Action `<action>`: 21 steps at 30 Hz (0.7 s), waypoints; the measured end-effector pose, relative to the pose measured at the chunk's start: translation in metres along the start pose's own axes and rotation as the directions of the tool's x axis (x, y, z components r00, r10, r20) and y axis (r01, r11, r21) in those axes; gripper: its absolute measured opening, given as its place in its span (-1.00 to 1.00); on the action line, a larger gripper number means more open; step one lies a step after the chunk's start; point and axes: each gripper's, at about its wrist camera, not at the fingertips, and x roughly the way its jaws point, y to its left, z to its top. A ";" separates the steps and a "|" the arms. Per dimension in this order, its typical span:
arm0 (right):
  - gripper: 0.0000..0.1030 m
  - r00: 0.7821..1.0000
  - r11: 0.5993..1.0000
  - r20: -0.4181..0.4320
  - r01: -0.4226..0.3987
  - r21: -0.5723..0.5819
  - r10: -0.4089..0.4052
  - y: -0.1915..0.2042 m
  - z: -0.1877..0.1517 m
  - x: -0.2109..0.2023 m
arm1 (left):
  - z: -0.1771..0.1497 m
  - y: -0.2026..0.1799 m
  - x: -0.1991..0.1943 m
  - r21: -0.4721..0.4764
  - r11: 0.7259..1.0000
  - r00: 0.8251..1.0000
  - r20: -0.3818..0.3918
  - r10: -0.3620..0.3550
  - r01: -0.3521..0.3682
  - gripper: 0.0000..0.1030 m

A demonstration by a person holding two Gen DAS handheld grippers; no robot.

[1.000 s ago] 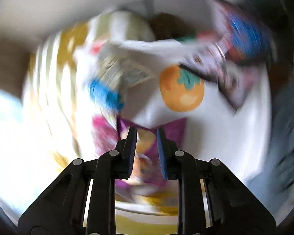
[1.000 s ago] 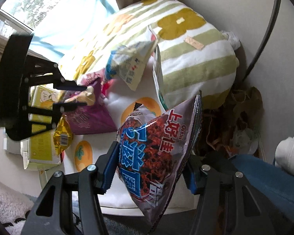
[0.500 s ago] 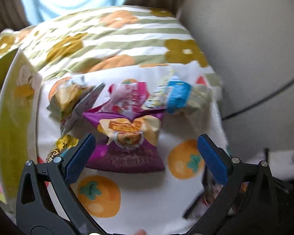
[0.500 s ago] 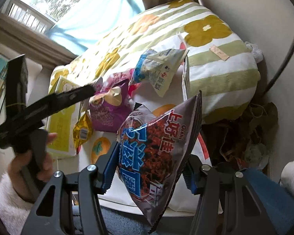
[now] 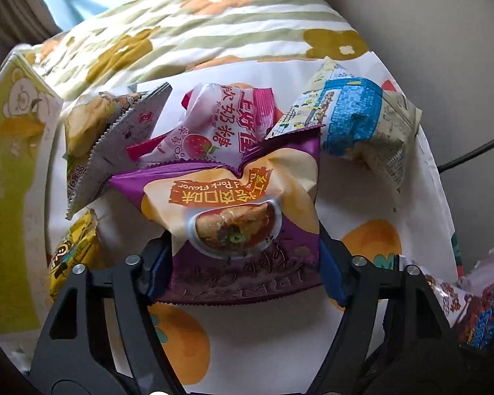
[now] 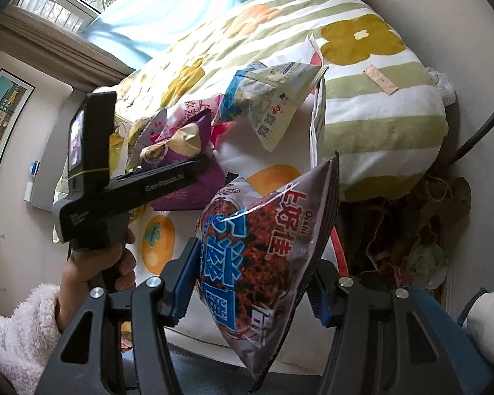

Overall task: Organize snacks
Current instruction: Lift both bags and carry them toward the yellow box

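**Both hand-held grippers gripping snack bags**

The left hand-held gripper has its blue-padded fingers pressed against both sides of a purple foil snack bag with a braised pork picture, which sits on a white cloth with orange persimmon prints. Just behind that bag lie a pink-and-white strawberry candy packet, a silver-backed yellow packet toward the cloth's left edge, and a blue-and-cream packet toward its right edge. A tall yellow-green box with a bear drawing stands at the left edge.

The right hand-held gripper is clamped on a dark grey crisp bag with red and blue lettering, held in the air near the cloth's front edge. A green-striped floral cushion lies behind the cloth.
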 end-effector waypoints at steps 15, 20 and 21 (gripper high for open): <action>0.05 0.989 0.987 0.112 0.107 -0.120 -0.094 0.054 0.007 -0.051 | 0.001 0.035 -0.130 0.015 0.996 0.974 0.212 -0.085 0.084 0.28; 0.05 0.981 0.974 0.184 0.104 -0.203 -0.066 0.105 0.022 -0.061 | 0.006 0.084 -0.185 -0.023 0.997 0.949 0.309 -0.066 0.077 0.28; 0.05 0.979 0.971 0.196 0.098 -0.220 -0.054 0.119 0.026 -0.061 | 0.005 0.094 -0.194 -0.030 0.997 0.944 0.325 -0.057 0.070 0.28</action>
